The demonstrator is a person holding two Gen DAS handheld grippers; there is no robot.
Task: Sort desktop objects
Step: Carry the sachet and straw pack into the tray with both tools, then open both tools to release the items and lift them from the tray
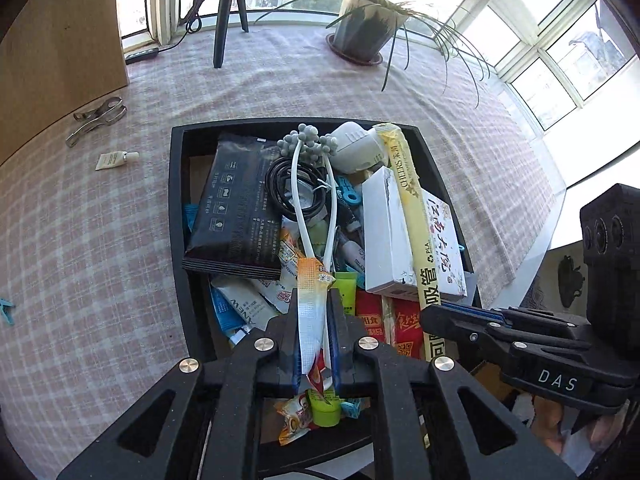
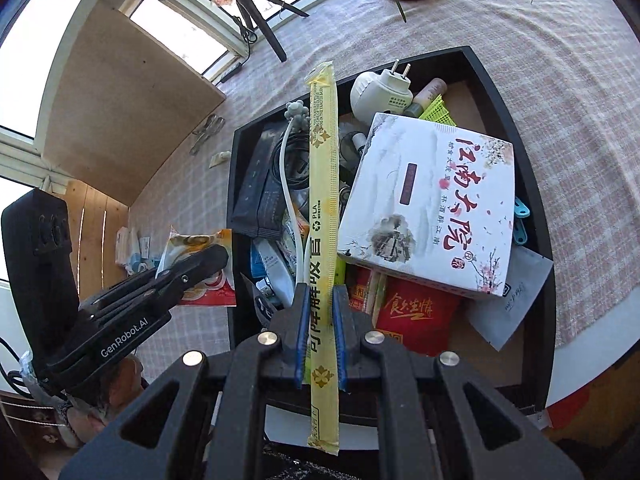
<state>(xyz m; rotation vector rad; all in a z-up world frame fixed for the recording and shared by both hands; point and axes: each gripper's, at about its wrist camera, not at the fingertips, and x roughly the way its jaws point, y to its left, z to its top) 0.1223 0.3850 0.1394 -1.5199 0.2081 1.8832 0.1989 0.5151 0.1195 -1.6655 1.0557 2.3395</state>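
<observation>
Both tongs are pointed steeply down over a black tray [image 1: 176,208] that sits on a checked tablecloth [image 1: 100,220] covering the table.

The left tongs [image 1: 314,300] are seen with an orange-and-white sachet [image 1: 310,304] between the blue pads. No earlier view is given, and whether the pads press on the sachet cannot be told; its lower end hangs below the jaws. The sachet's long axis is laid along the fingers, with its orange end pointed toward the far edge of the table.

The right tongs [image 2: 320,300] are closed on a long yellow straw pack [image 2: 323,200], which is gripped well below its middle. The pack's long axis runs along the fingers: one end is stretched out over the tray toward the far edge, and the other end hangs beneath the jaws. In the left wrist view the right tongs [image 1: 430,314] are seen beside the tray's right wall, with the straw pack [image 1: 412,216] passed over the tray.

The tray is crowded. A white printed box [image 2: 432,204] is lying just to the right of the straw pack, above a red packet [image 2: 416,312]. A black flat pack [image 1: 236,204] is set at the tray's left side, with a coiled black cable [image 1: 296,188], a white looped massager with grey knobs [image 1: 308,140] and a white plug device [image 1: 356,148] further back. Outside the tray, toward the table's left edge, metal clips [image 1: 96,118] and a small tube [image 1: 116,159] are lying on the cloth. A tripod [image 1: 228,8] and a potted plant [image 1: 364,28] are standing near the far edge.
</observation>
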